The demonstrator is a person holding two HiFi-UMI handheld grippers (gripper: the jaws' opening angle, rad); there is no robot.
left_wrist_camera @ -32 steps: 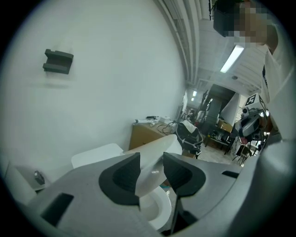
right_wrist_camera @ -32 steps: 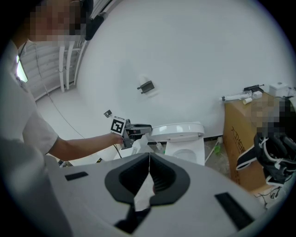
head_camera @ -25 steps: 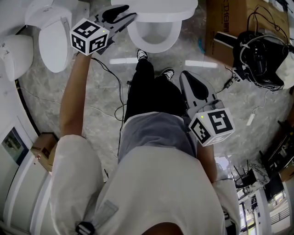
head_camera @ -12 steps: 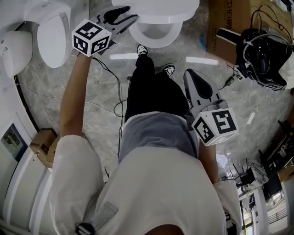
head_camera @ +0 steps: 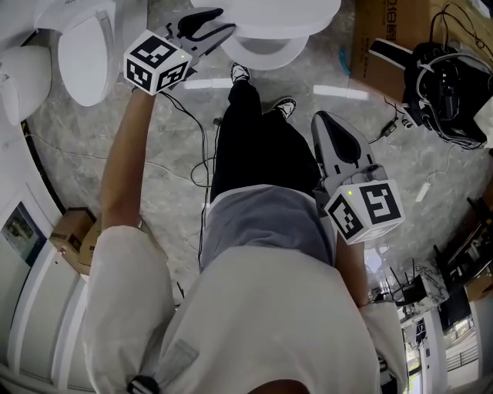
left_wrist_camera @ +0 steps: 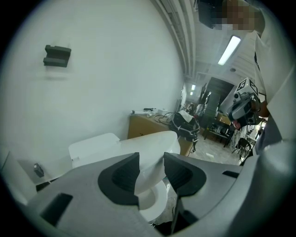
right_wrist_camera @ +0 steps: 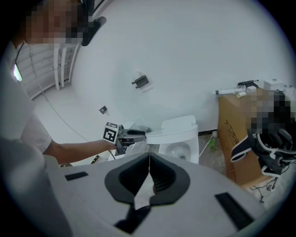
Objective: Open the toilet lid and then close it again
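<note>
**Crowded on the left, open floor on the right**
The second toilet (head_camera: 81,54) stands close to the left of the left tool (head_camera: 223,21), and the toilet lid (head_camera: 269,11) is just to its right. The person's legs (head_camera: 258,154) fill the middle. Bare floor (head_camera: 385,154) lies between the right tool (head_camera: 322,117), the cardboard box (head_camera: 385,31) and the black bag (head_camera: 451,85).

The grey plastic right gripper (right_wrist_camera: 149,159) is filling the near edge, its two dark-padded jaws lying closed tip to tip with nothing between them. Beyond it, a bare forearm (right_wrist_camera: 76,149) is reaching in from the left, carrying the dark-jawed left gripper (right_wrist_camera: 141,134), which is pointing at the left edge of the white toilet lid (right_wrist_camera: 169,136). The lid is hanging partly raised over the white ceramic bowl (right_wrist_camera: 181,150). A brown cardboard box (right_wrist_camera: 233,125) is standing to the right by the far white wall (right_wrist_camera: 185,55).
</note>
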